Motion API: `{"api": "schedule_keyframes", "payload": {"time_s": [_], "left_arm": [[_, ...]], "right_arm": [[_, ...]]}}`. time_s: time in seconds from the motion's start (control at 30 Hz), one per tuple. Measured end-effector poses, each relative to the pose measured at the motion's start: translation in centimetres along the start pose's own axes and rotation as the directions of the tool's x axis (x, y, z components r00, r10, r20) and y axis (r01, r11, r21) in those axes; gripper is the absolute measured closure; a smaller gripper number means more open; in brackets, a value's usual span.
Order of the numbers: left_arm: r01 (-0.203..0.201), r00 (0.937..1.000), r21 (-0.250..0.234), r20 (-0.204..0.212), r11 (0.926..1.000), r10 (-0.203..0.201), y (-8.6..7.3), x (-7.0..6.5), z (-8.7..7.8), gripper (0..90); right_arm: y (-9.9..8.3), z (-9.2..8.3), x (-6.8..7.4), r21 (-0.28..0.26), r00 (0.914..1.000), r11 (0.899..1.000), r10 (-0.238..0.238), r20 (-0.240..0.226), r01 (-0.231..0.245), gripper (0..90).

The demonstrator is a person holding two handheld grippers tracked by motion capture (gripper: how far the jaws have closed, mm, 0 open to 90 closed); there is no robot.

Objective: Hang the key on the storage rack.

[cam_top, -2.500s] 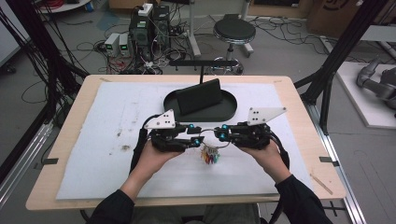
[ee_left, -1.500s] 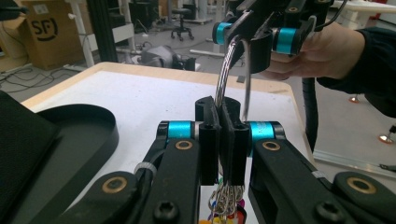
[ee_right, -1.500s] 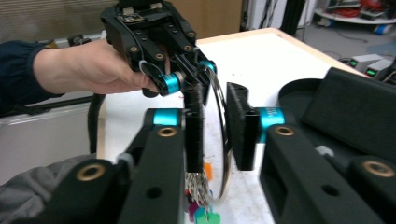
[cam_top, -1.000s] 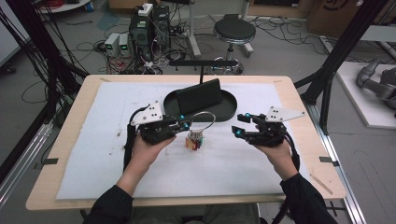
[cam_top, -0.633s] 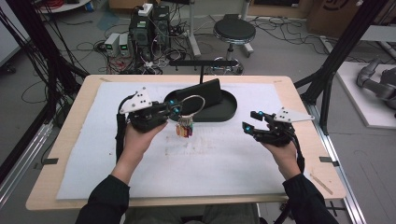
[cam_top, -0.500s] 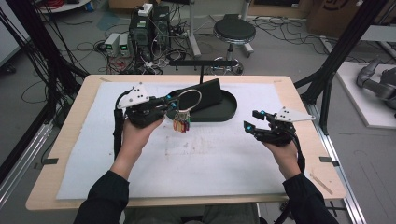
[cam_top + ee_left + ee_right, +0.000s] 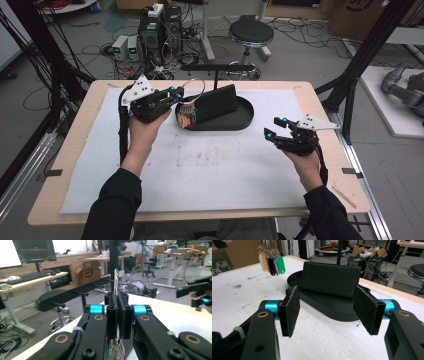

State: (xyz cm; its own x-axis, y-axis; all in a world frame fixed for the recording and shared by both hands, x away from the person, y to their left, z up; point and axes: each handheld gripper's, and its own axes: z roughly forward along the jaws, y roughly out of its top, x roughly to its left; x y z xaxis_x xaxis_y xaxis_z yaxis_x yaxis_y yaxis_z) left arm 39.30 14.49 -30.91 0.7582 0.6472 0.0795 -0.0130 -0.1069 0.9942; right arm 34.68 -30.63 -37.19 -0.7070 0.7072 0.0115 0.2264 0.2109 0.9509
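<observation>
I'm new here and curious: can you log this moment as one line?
left gripper: shut on key ring, tags above black tray | right gripper: open, empty, jaws just opening

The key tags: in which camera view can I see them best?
The right gripper view: the key tags hang in plain sight, colours separate. The high view shows them small beside the black tray. The left gripper view shows the ring between shut jaws.
</observation>
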Motion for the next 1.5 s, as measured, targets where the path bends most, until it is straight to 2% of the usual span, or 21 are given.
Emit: {"api": "schedule_keyframes", "payload": {"time_s": [0.33,0.5,0.83,1.2,1.5], "left_arm": [[0.017,0.9982,0.011,-0.057,0.9998,-0.017,-0.2,1.6,0.9,86.6],[0.022,0.9973,0.017,-0.071,0.9996,-0.021,-0.2,2.1,1.5,86.6],[0.068,0.9943,0.018,-0.084,0.9976,-0.066,-1.2,3.2,2.3,86.6],[0.124,0.9864,0.02,-0.111,0.9921,-0.121,-2.5,4.4,3.3,86.6],[0.143,0.9822,0.03,-0.128,0.9893,-0.138,-3.3,5.0,3.9,86.5]], "right_arm": [[0.0,-0.1,-0.2,-0.007,0.9999,1.0,0.007,0.01,-0.006,39.2],[0.0,-0.1,-0.3,-0.011,0.9999,1.0,0.006,0.012,-0.006,39.3],[0.0,-0.2,-0.3,-0.013,0.9998,1.0,0.012,0.017,-0.012,39.5],[0.0,-0.1,-0.4,-0.016,0.9998,1.0,0.008,0.017,-0.008,39.6],[0.0,-0.1,-0.4,-0.017,0.9998,1.0,0.01,0.016,-0.01,39.6]]}}
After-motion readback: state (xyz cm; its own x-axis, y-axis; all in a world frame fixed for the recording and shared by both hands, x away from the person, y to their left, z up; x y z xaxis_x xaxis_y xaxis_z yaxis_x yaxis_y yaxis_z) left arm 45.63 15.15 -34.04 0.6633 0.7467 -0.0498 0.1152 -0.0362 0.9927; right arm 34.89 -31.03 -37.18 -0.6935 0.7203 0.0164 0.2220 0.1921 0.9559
